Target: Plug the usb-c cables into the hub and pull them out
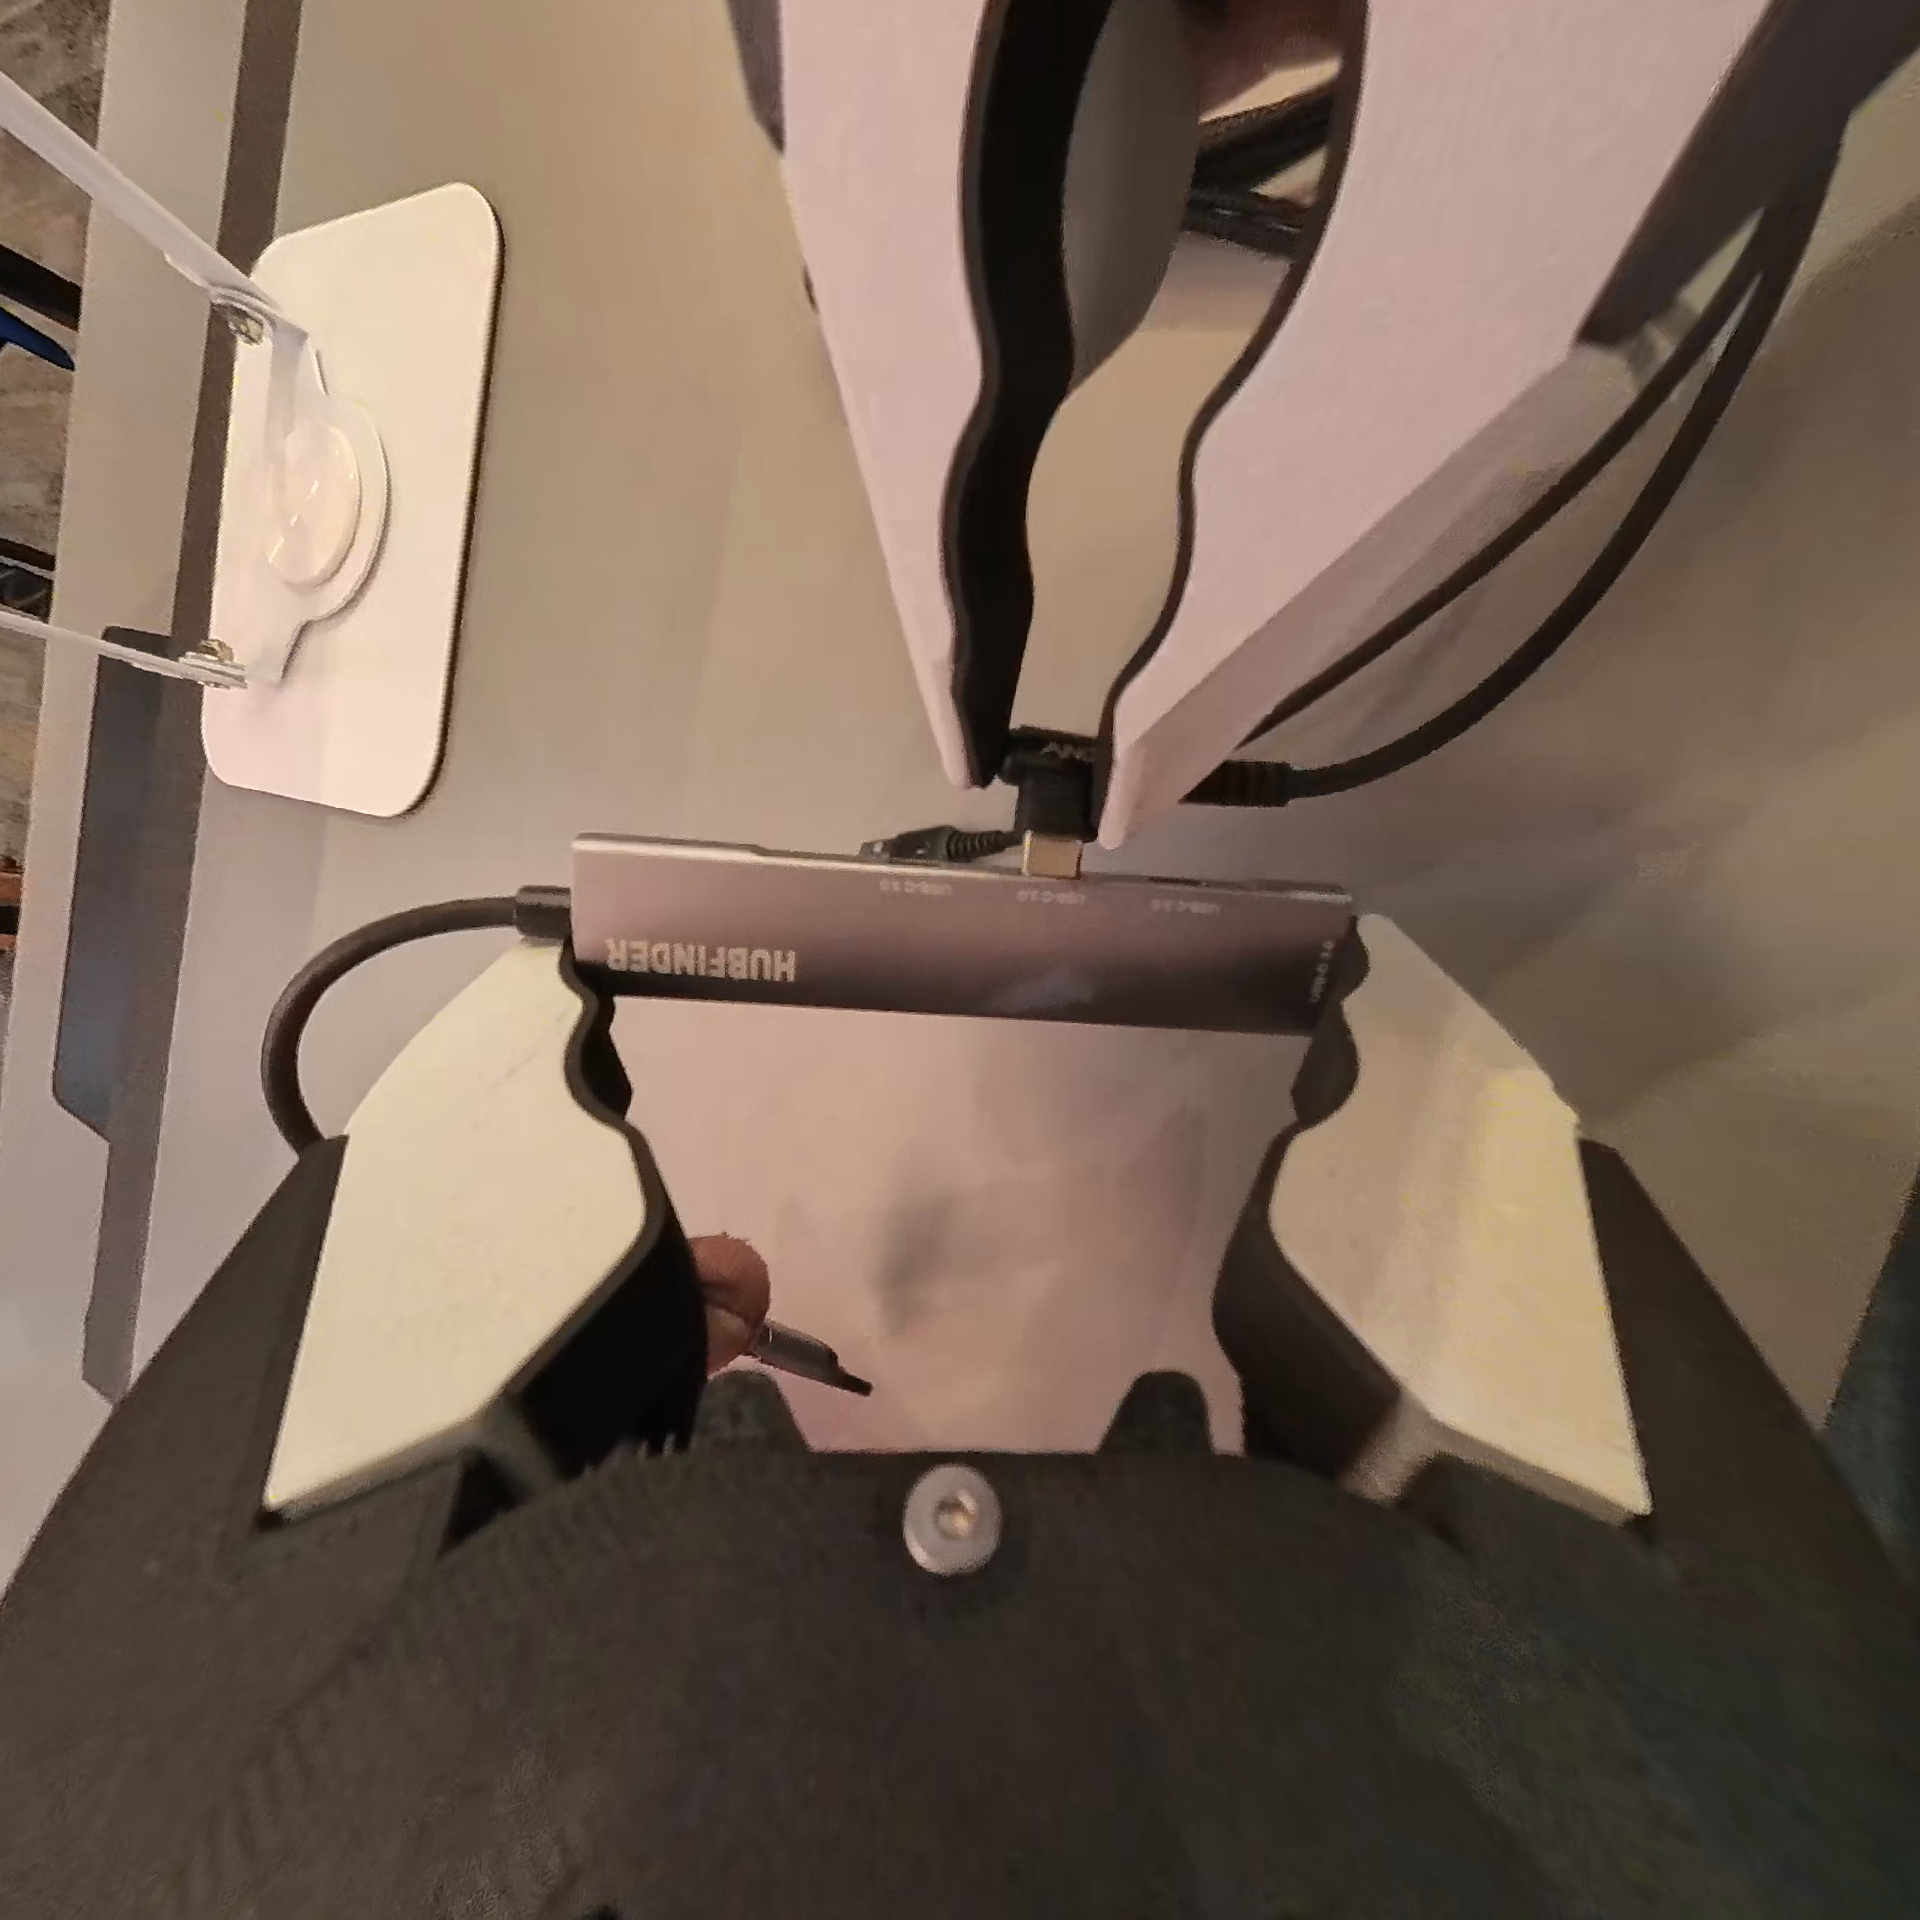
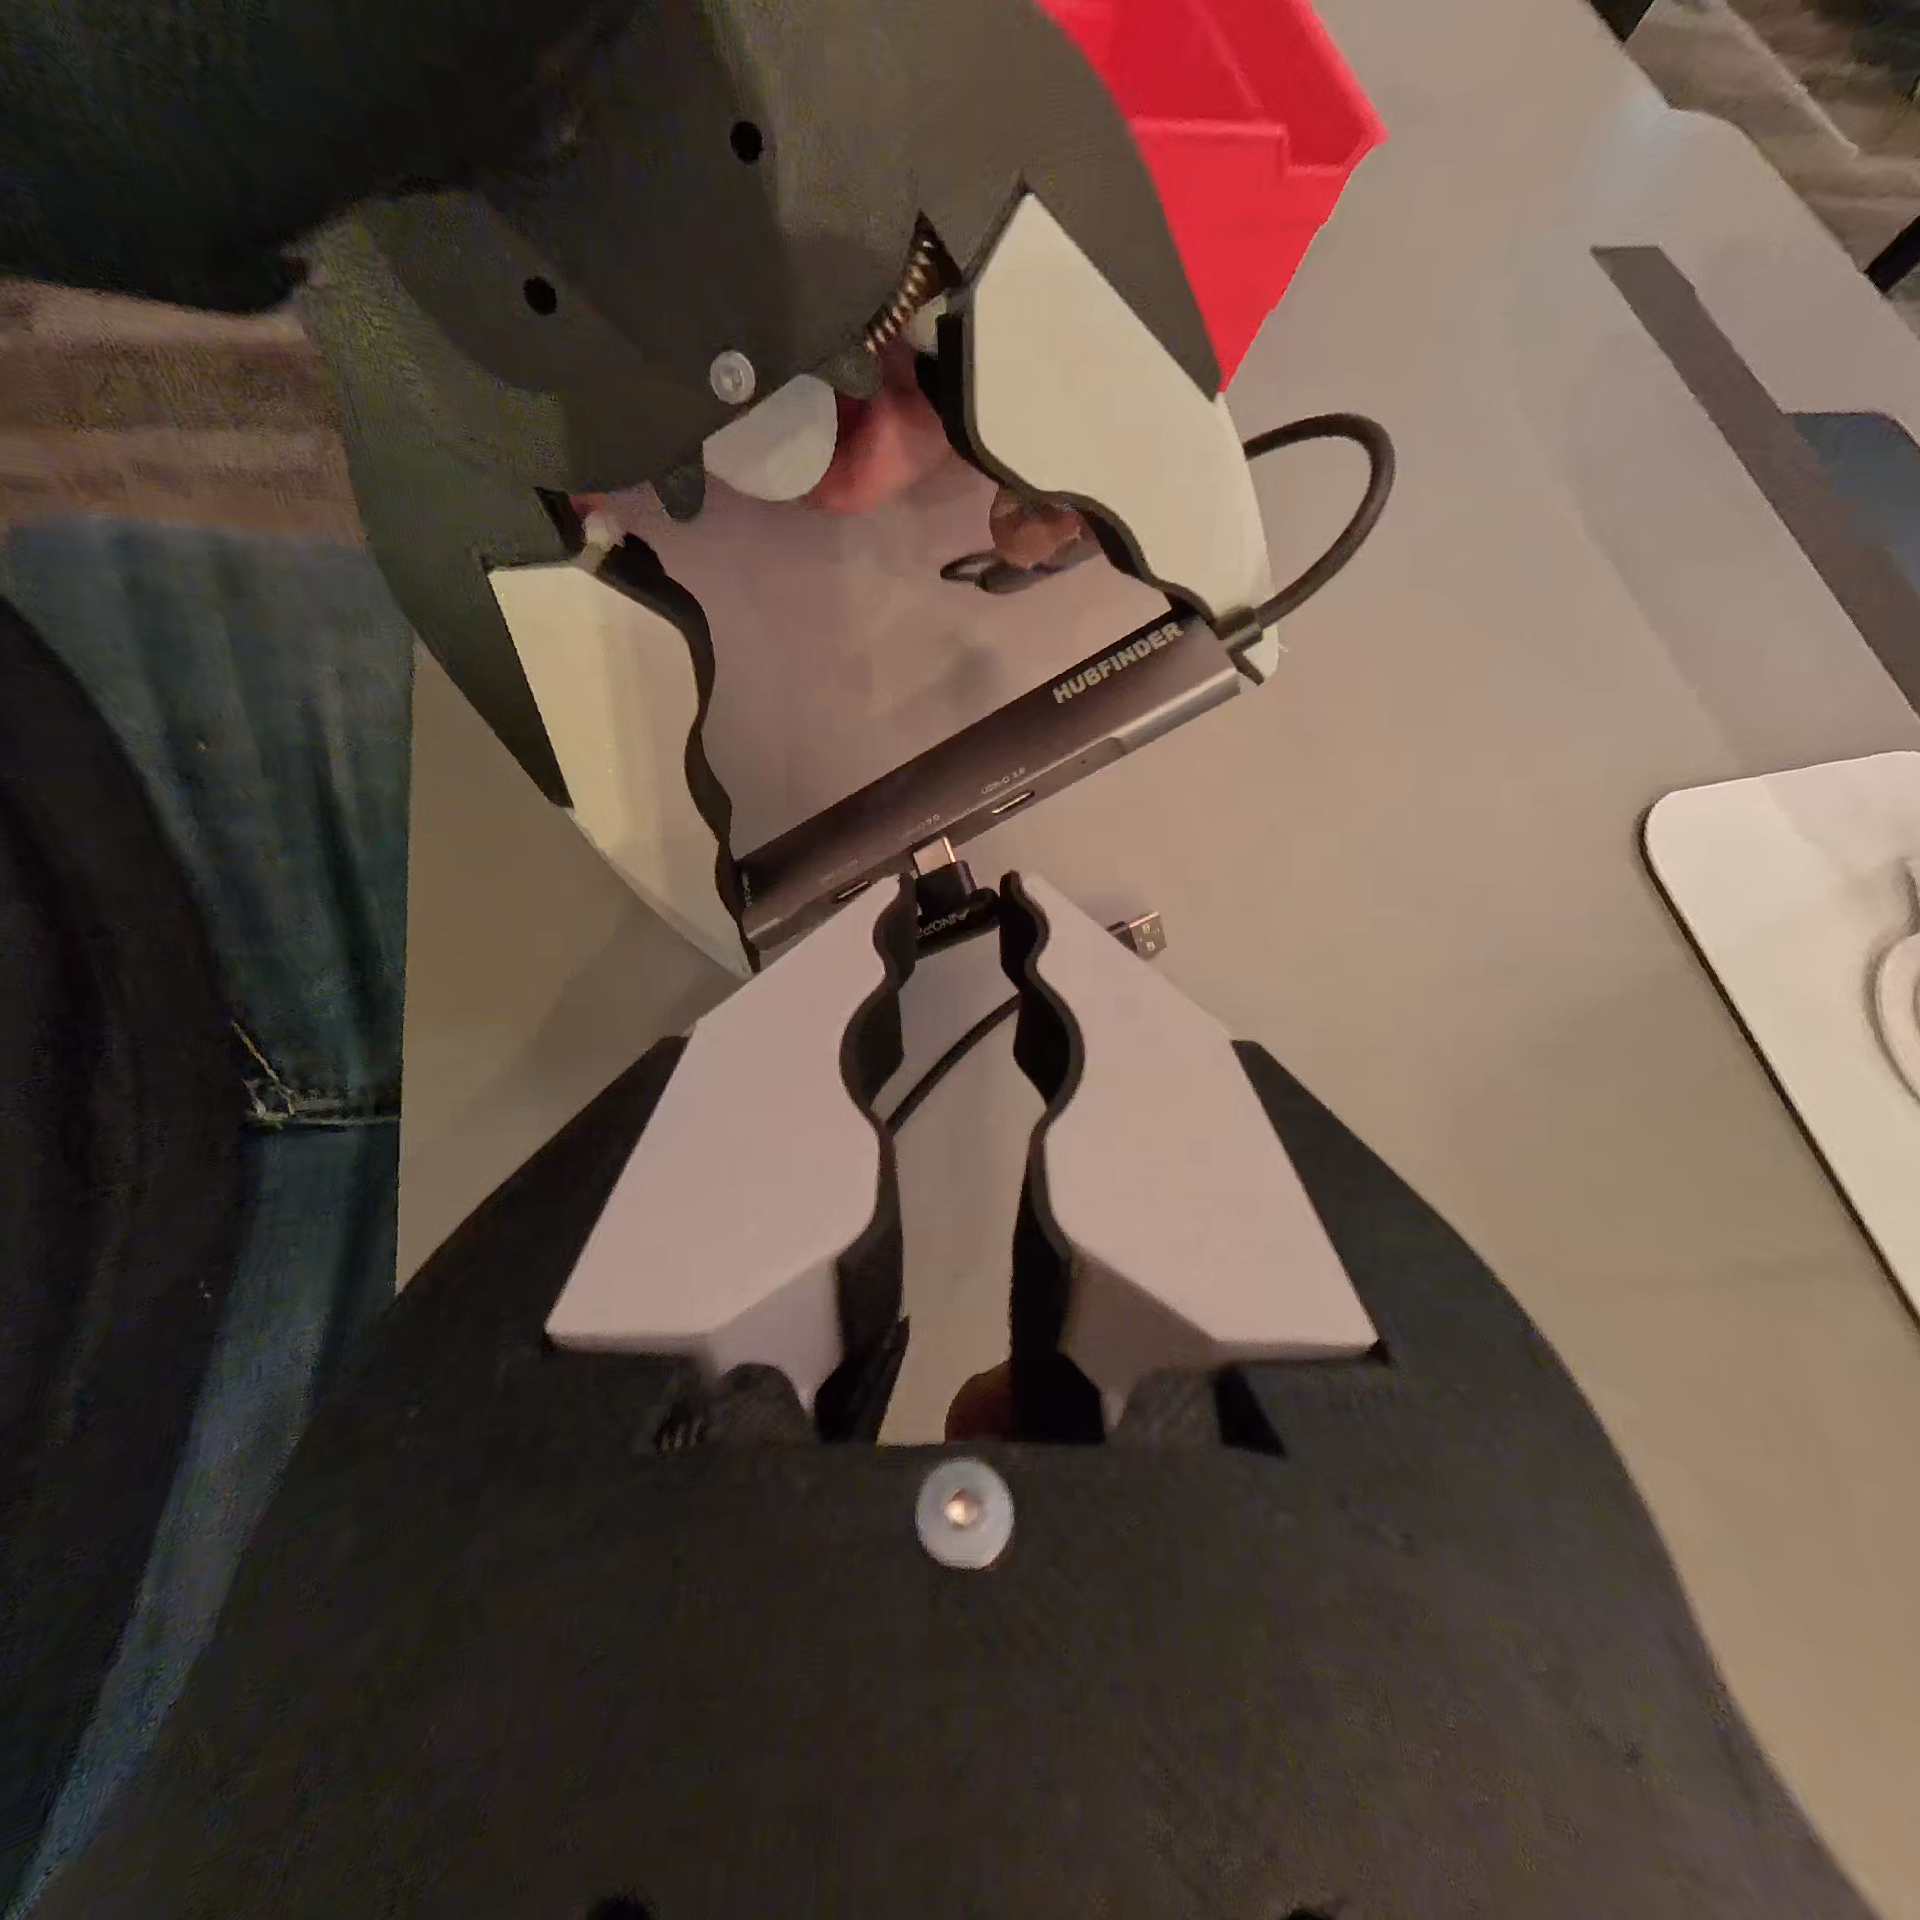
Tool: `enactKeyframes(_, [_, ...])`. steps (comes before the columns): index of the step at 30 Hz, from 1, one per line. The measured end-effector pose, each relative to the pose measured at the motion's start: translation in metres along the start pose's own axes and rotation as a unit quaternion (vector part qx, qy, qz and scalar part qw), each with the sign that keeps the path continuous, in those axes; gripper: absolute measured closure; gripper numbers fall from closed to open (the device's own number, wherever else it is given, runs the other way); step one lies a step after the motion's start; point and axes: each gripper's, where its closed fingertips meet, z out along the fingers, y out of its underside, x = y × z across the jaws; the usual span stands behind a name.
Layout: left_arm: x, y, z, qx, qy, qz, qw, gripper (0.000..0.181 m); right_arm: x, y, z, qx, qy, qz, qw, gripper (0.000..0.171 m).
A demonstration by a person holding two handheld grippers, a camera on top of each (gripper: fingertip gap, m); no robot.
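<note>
The hub [image 1: 956, 945] spans the left gripper [image 1: 961, 987], plug [image 1: 1051, 805] entering its far edge.

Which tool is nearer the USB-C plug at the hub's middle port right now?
Right. The right tool is shut on the USB-C plug; the left tool clamps the hub by its two ends, apart from the plug.

Taking the hub [image 2: 997, 769] as landmark: its port edge is blocked at the middle by the right gripper [image 2: 951, 904] on a plug. A red bin [image 2: 1247, 135] stands beyond it, a white pad [image 2: 1766, 935] well to one side, bare surface [image 2: 1455, 779] between.
</note>
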Motion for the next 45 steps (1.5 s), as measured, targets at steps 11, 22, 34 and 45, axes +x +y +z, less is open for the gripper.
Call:
enactKeyframes(11, [-0.002, -0.012, -0.005, 0.025, -0.005, -0.001, 1.0, 0.055, 0.002, -0.017, -0.021, 0.078, 0.038, -0.001, 0.996, 0.166])
enactKeyframes(22, [-0.007, -0.005, -0.011, 0.01, -0.013, 0.009, 1.0, 0.055, -0.012, 0.028, -0.015, 0.025, -0.046, 0.138, 0.989, 0.146])
enactKeyframes(34, [-0.022, 0.01, -0.031, -0.013, -0.021, -0.001, 1.0, 0.056, -0.046, 0.059, 0.053, -0.114, -0.073, 0.082, 0.987, 0.156])
enactKeyframes(45, [-0.027, 0.013, -0.029, -0.01, -0.029, -0.007, 1.0, 0.055, -0.024, 0.033, 0.041, -0.028, -0.051, 0.159, 0.986, 0.164])
